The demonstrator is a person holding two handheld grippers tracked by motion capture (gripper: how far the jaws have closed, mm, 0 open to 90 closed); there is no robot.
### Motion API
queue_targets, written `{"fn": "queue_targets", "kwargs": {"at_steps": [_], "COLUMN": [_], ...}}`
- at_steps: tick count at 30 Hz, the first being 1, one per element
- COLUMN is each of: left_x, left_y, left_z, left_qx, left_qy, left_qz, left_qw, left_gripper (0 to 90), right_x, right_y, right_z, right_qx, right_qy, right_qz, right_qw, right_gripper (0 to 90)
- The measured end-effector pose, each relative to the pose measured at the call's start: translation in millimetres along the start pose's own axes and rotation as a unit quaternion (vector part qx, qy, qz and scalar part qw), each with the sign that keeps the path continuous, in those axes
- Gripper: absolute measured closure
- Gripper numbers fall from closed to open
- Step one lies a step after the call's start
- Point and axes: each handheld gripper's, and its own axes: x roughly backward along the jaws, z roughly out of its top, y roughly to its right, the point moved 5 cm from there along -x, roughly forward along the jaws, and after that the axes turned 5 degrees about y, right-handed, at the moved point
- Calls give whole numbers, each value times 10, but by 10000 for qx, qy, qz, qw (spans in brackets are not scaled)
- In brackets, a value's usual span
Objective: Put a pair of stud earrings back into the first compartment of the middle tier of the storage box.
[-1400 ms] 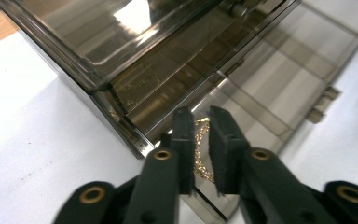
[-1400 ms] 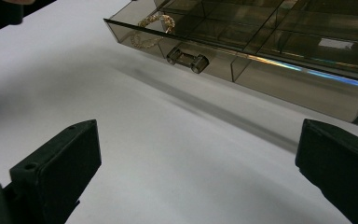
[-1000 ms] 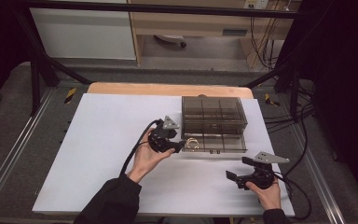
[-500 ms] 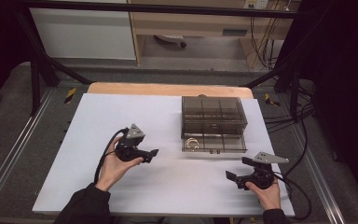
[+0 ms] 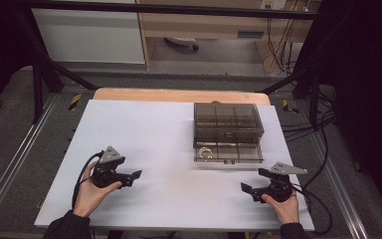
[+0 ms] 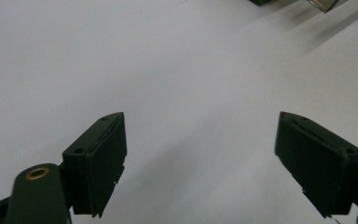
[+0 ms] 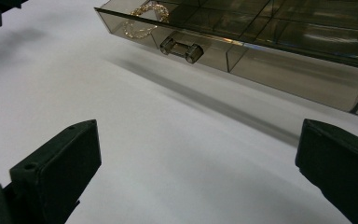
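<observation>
High view had the left gripper [image 5: 135,175] back by the table's [image 5: 149,124] near edge, jaws just spread, nothing between; right gripper [image 5: 247,188] spread too, bracelet [image 5: 205,152] sat in the open drawer [image 5: 229,154].

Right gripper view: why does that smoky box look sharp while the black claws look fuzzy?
Right gripper view: the claw tips sit too near the lens, so they blur; the box drawer lies farther, glints, and casts a dark shadow. High view: dim, soft surroundings, bright white table.

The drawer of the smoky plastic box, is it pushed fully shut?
No, the drawer is pulled out toward the person, with a bracelet lying inside it.
</observation>
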Motion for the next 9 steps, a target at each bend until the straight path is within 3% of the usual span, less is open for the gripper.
{"fn": "queue_targets", "kwargs": {"at_steps": [9], "left_x": [113], "left_y": [-121], "left_z": [-173], "left_qx": [21], "left_qy": [38], "left_qz": [95], "left_qw": [9999], "left_gripper": [154], "right_x": [-7], "right_y": [-3], "right_z": [-4], "right_qx": [-9], "right_qy": [-25], "right_qz": [0], "right_qw": [10000], "right_gripper": [6]}}
